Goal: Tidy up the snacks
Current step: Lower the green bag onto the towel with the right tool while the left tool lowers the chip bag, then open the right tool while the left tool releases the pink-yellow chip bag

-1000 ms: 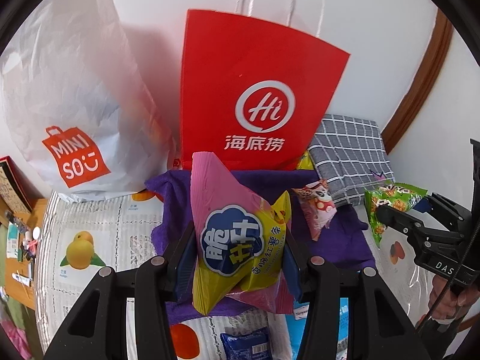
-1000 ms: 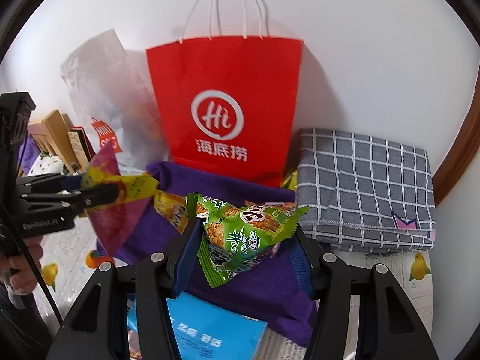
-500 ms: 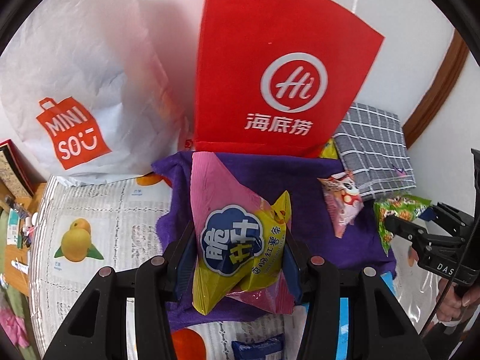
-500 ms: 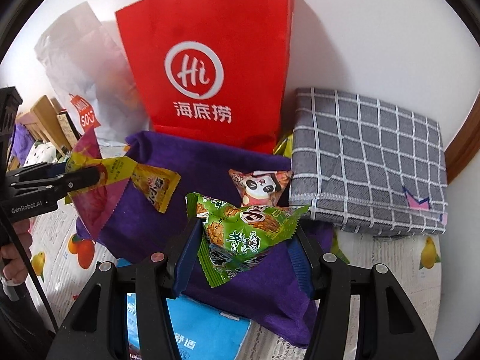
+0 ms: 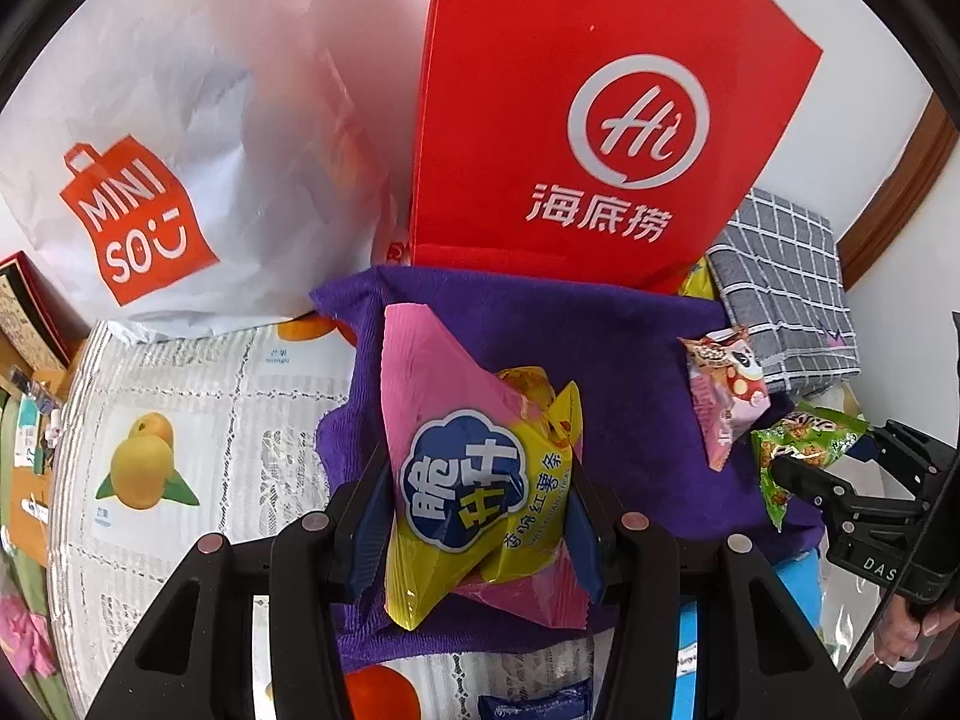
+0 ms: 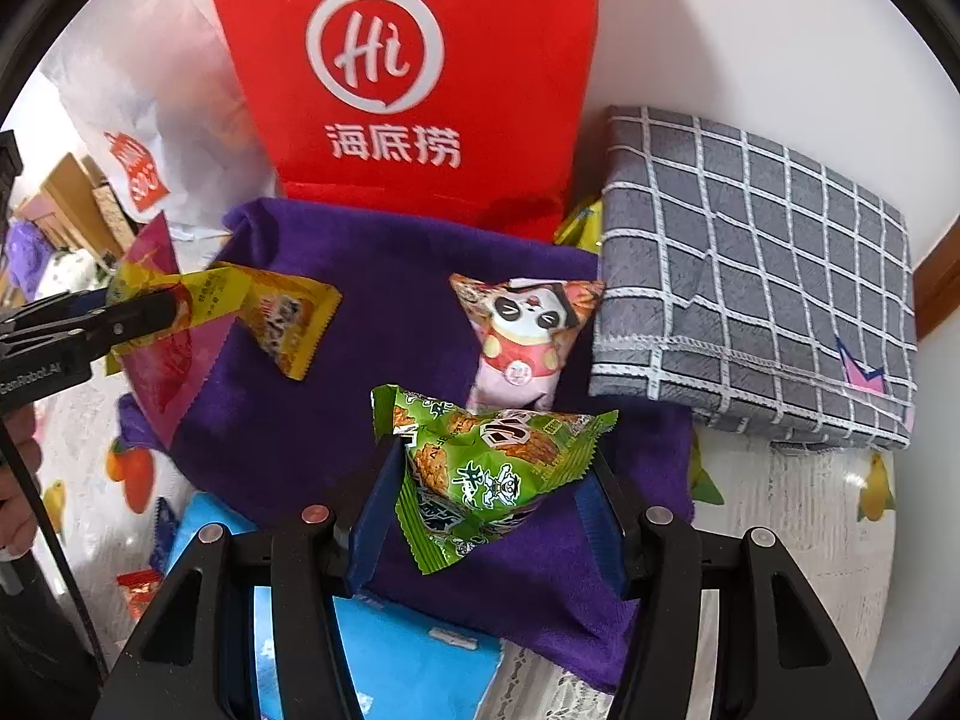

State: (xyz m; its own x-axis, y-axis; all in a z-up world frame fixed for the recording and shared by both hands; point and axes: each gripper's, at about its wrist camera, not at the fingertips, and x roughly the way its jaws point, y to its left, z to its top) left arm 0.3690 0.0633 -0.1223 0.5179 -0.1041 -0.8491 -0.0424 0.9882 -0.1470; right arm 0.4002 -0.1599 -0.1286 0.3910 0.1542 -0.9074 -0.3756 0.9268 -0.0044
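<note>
**Snack packets clamped in both grippers above a purple cloth**

Left wrist view: the left gripper (image 5: 477, 516) is clamped on a pink-and-yellow snack packet (image 5: 474, 480), which fills the lower middle and hides the cloth beneath it. A purple cloth (image 5: 624, 360) spreads behind. At 3 o'clock a panda snack packet (image 5: 723, 390) lies on the cloth's right part. At 12 o'clock a red paper bag (image 5: 576, 120) stands at the cloth's far edge, its top cut off. At 10 o'clock sits a white plastic bag (image 5: 180, 150). A grey checked cloth (image 5: 786, 288) lies at 2 o'clock. Open fruit-print table cover (image 5: 180, 420) shows at 9 o'clock. At 4 o'clock the right gripper (image 5: 804, 468) enters, partly cut off.

Right wrist view: the right gripper (image 6: 489, 510) is clamped on a green snack packet (image 6: 486, 474) at centre, above the cloth's near part. The panda packet sits just beyond it, its lower end hidden. At 9 o'clock the left gripper holds its packet over the cloth's left edge. Bare purple cloth lies between the two grippers. A blue item (image 6: 396, 660) at 6 o'clock is mostly hidden by the fingers.
</note>
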